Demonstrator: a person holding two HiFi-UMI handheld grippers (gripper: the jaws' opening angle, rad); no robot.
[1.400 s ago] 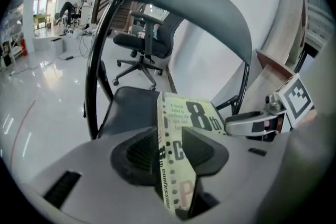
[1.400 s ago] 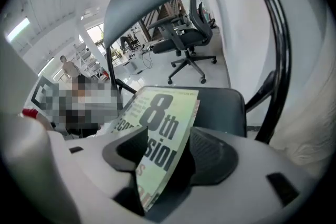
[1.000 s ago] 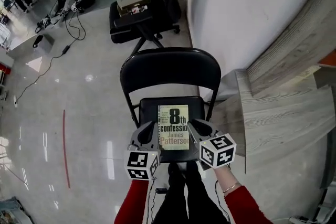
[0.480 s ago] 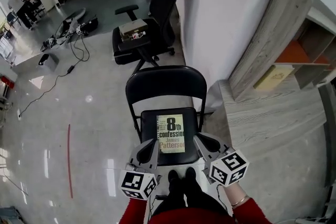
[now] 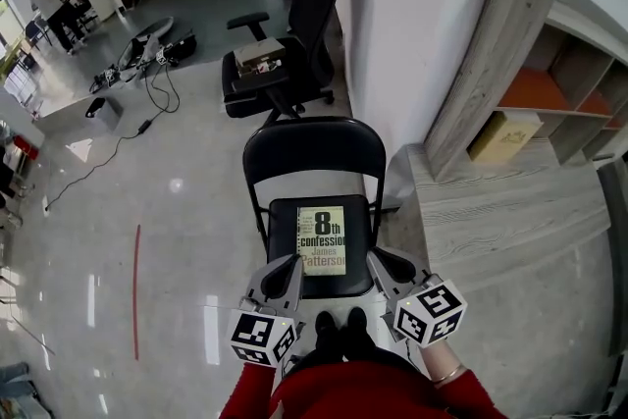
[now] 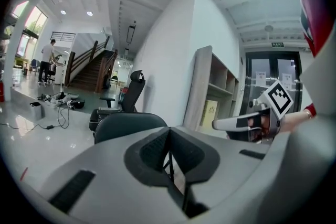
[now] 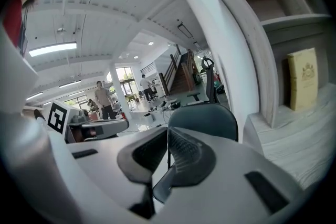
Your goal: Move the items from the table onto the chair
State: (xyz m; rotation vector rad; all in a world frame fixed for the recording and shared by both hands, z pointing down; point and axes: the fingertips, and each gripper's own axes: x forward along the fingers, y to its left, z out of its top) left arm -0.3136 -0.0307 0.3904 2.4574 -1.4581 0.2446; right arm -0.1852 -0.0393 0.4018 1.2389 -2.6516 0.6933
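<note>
A paperback book (image 5: 322, 238) with "8th confession" on its cover lies flat on the seat of a black folding chair (image 5: 314, 150). Both grippers hang above the seat's near edge, just short of the book and not touching it. My left gripper (image 5: 292, 261) is at the book's near left corner, its jaws shut on nothing (image 6: 168, 132). The right gripper (image 5: 376, 260) is at the near right corner, also shut and empty (image 7: 167, 132). In both gripper views the chair's backrest (image 6: 128, 124) (image 7: 202, 118) shows beyond the jaws.
A white wall runs along the chair's right. A grey wooden shelf unit (image 5: 510, 34) holding a yellowish box (image 5: 502, 134) stands at the right. Behind the folding chair is a black office chair (image 5: 294, 25) with a box on it. Cables (image 5: 147, 74) lie on the glossy floor.
Both grippers have risen and drawn back toward me from beside the book. The book stays on the seat. The view has lifted, showing more of the shelf.
</note>
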